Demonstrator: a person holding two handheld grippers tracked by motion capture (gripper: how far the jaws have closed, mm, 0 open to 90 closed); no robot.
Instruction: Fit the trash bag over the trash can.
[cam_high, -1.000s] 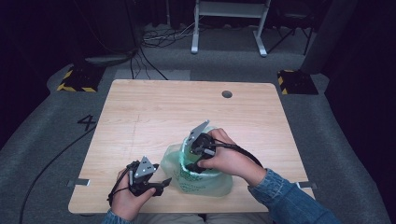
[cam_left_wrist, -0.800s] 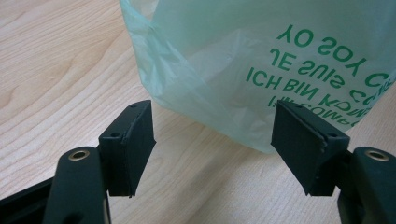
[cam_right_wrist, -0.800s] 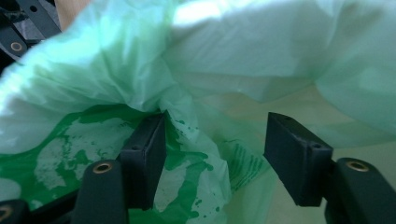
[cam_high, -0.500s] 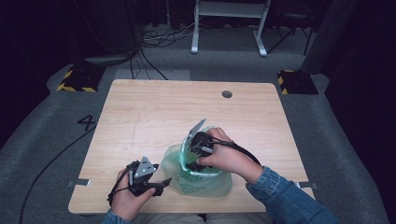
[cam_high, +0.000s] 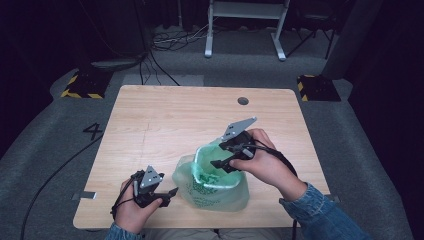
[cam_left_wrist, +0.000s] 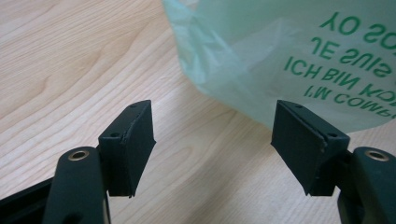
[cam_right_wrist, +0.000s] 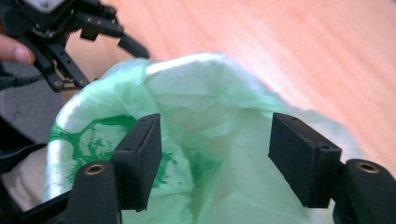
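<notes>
A pale green plastic bag (cam_high: 212, 189) with dark green print stands crumpled near the table's front edge, mouth upward. My right gripper (cam_high: 216, 165) hovers over that mouth, tilted down toward it. Its jaws (cam_right_wrist: 215, 154) stand open and have just widened a little; the bag's inside (cam_right_wrist: 210, 102) shows beyond them and nothing is pinched. My left gripper (cam_high: 172, 192) rests low on the wooden table (cam_high: 165, 120) just left of the bag. It is open (cam_left_wrist: 212, 140), with bare wood between its pads and the bag's printed side (cam_left_wrist: 289, 56) just beyond the right pad.
A small dark hole (cam_high: 243, 101) sits near the table's far edge. Beyond the table lie cables, a white frame (cam_high: 245, 25) and yellow-and-black striped blocks (cam_high: 80, 85) on the grey floor. The left gripper (cam_right_wrist: 93, 23) shows at the top left of the right gripper view.
My right gripper has lifted up and toward the far right, from deep in the bag's mouth to above it. The left gripper has stayed put.
</notes>
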